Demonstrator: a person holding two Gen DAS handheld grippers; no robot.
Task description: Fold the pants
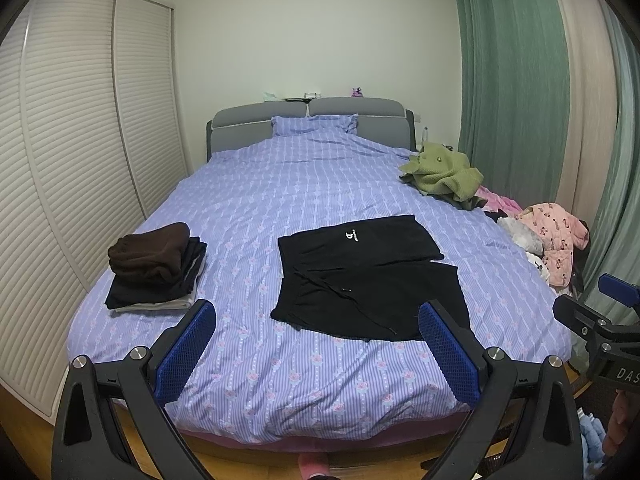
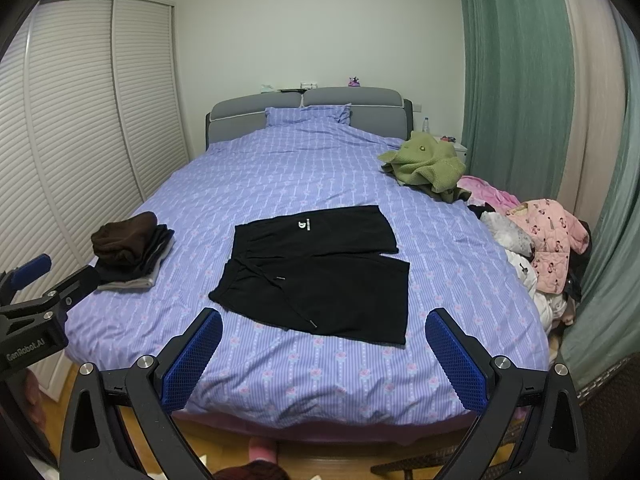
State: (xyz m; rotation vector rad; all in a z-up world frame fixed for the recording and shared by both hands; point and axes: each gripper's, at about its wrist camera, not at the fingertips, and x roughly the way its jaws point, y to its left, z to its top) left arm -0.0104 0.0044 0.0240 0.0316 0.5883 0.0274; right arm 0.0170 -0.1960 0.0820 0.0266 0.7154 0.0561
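Black shorts-style pants [image 1: 368, 276] lie spread flat on the purple striped bed cover [image 1: 280, 184], waistband to the left, legs to the right, a small white logo on the far leg. They also show in the right wrist view [image 2: 320, 268]. My left gripper [image 1: 316, 324] is open and empty, held above the foot of the bed, short of the pants. My right gripper [image 2: 324, 332] is open and empty, also near the bed's foot edge. The right gripper shows at the right edge of the left wrist view [image 1: 600, 320].
A stack of folded dark clothes [image 1: 156, 268] sits on the bed's left side. A green garment [image 1: 440, 172] and a pile of pink and white clothes [image 1: 548, 240] lie along the right edge. Louvred wardrobe doors [image 1: 80, 140] stand left, green curtains [image 1: 516, 80] right.
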